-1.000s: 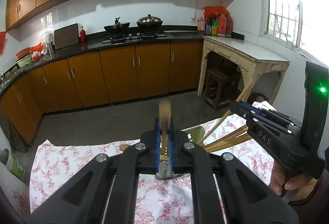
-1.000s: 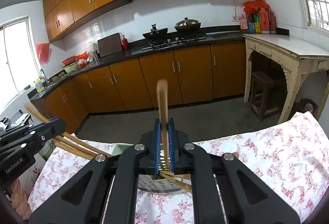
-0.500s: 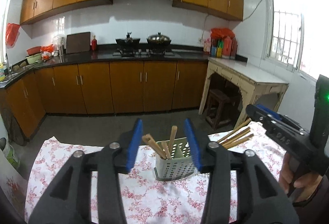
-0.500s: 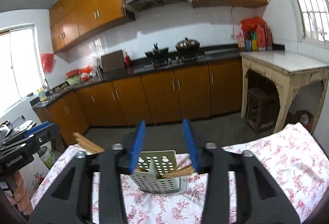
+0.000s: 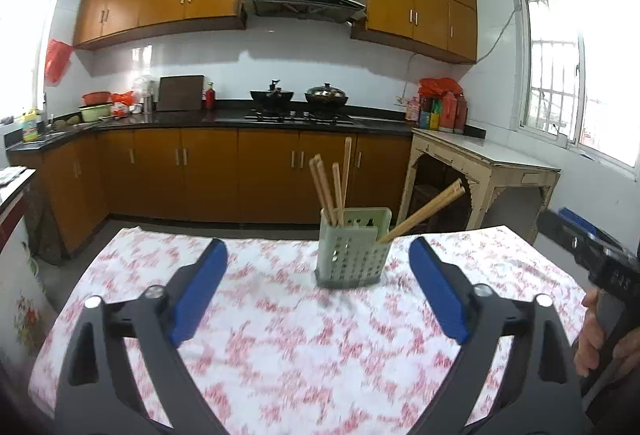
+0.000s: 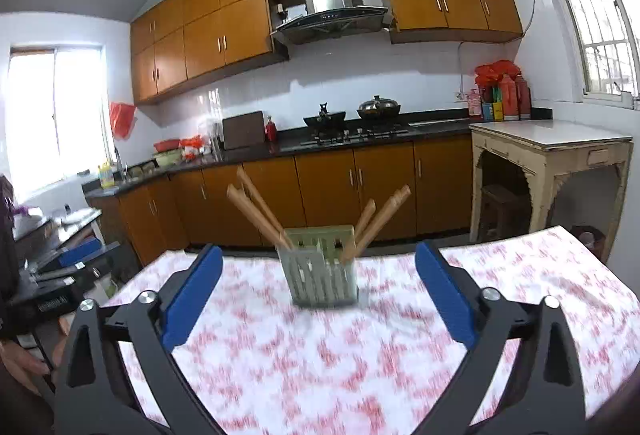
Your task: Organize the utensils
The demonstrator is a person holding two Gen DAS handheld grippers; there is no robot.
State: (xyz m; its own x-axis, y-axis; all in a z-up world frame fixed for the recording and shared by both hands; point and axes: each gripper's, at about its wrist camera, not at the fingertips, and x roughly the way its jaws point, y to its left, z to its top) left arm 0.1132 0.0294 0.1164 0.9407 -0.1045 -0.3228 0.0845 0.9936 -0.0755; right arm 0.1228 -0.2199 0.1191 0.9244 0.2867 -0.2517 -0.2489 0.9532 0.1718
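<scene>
Left wrist view: the left hand-held gripper (image 5: 318, 289) points slightly downward at lower centre, jaws opening, nothing between them. The utensil holder (image 5: 352, 249) with chopsticks (image 5: 326, 189) stands mid-frame on the floral worktop (image 5: 280, 355).

Right wrist view: the right hand-held gripper (image 6: 318, 293) likewise, jaws opening and empty; utensil holder (image 6: 322, 267) at centre.

Left hand-held gripper (image 5: 318, 271) across the lower frame, blue-padded jaws opening wide with nothing between them, right hand-held gripper (image 6: 319, 275) likewise opening and empty, a hand (image 5: 600, 339) gripping its handle at right edge.
</scene>
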